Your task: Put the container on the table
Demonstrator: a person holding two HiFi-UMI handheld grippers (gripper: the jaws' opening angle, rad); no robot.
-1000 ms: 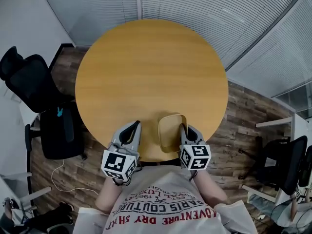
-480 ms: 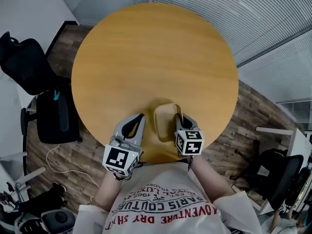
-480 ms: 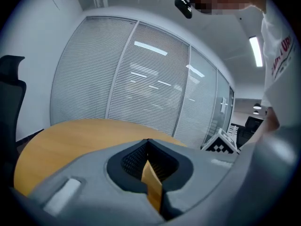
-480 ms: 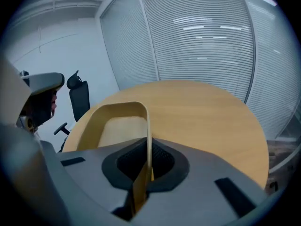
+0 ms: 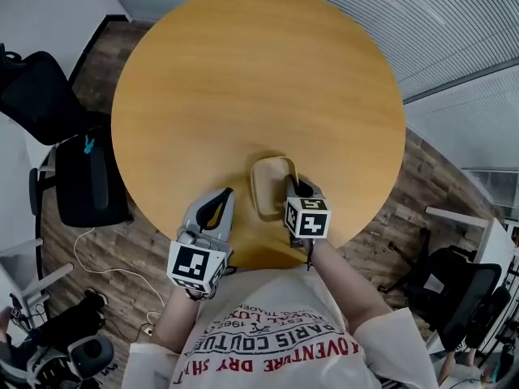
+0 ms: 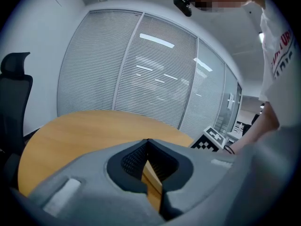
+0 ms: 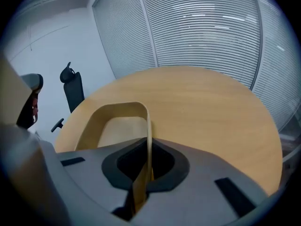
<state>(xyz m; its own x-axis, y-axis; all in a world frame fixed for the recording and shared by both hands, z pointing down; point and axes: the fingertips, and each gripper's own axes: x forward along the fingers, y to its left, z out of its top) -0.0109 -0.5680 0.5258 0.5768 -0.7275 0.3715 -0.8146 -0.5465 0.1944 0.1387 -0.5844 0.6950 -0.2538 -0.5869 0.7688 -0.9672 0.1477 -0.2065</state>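
Tan, thin-walled container (image 5: 270,186), open on top, rounded corners, at the near edge of the round counter (image 5: 243,71). Right wall pinched in the right claw (image 5: 297,191) (plain only in that claw's own view). Beside it the left claw (image 5: 224,198), pressed together, empty.

Office chairs: we see one black chair (image 5: 45,87) at the left and another (image 5: 466,286) at the lower right.
Blinds: we note horizontal slats (image 5: 454,23) along the curved glass wall.
Floor: dark wood planks (image 5: 134,250).
Cable: a white cable (image 5: 81,258) lies on the planks near the left chair.
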